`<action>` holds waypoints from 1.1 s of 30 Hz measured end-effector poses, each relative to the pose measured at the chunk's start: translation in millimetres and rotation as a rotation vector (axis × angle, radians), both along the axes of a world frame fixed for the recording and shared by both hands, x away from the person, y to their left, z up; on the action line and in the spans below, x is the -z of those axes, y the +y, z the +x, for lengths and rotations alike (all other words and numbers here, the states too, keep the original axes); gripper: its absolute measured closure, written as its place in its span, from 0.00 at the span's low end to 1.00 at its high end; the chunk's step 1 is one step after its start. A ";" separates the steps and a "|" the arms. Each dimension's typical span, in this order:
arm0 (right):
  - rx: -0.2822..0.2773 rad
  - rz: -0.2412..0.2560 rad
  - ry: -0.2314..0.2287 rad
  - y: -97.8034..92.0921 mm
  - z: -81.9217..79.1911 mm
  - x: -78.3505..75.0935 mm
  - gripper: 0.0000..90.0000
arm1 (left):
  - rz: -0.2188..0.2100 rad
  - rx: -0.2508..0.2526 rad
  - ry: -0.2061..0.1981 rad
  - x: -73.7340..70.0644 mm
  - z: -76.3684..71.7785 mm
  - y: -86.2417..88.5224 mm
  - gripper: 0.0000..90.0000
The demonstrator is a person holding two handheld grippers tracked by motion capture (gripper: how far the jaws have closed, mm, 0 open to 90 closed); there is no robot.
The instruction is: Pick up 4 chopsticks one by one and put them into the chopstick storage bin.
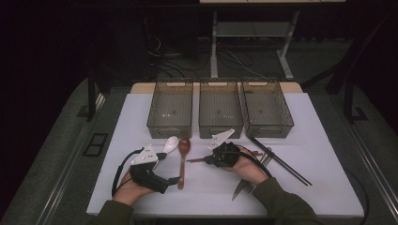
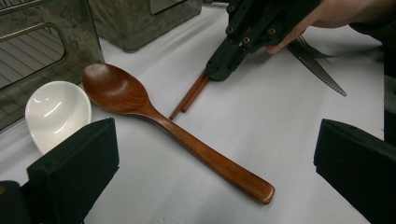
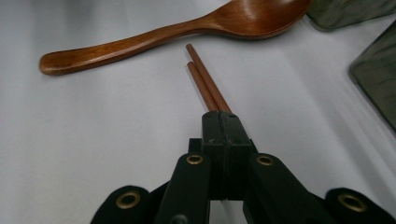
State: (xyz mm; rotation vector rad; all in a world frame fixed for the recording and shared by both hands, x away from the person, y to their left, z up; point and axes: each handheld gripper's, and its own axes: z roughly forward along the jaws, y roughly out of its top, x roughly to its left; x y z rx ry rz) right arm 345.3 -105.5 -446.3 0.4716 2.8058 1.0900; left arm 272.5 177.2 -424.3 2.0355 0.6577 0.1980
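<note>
White table in dark room; right tool clamped on brown chopsticks, left tool agape.

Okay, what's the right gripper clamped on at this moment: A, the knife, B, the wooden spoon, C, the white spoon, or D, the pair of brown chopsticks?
D: in the right gripper view the right gripper has its jaws shut on the pair of brown chopsticks, whose tips point toward the wooden spoon lying free on the table.
</note>
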 end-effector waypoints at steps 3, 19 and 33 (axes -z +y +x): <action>0.012 -0.007 0.004 1.2 4.1 -0.6 1.00 | -0.001 0.000 0.000 0.0 0.1 0.0 0.00; 0.063 0.043 0.017 -29.4 6.0 -19.3 0.96 | 0.003 0.000 0.002 0.2 0.2 0.2 0.00; 0.137 0.040 0.023 -103.5 21.6 -25.6 0.63 | 0.008 0.003 0.010 1.8 1.1 0.1 0.00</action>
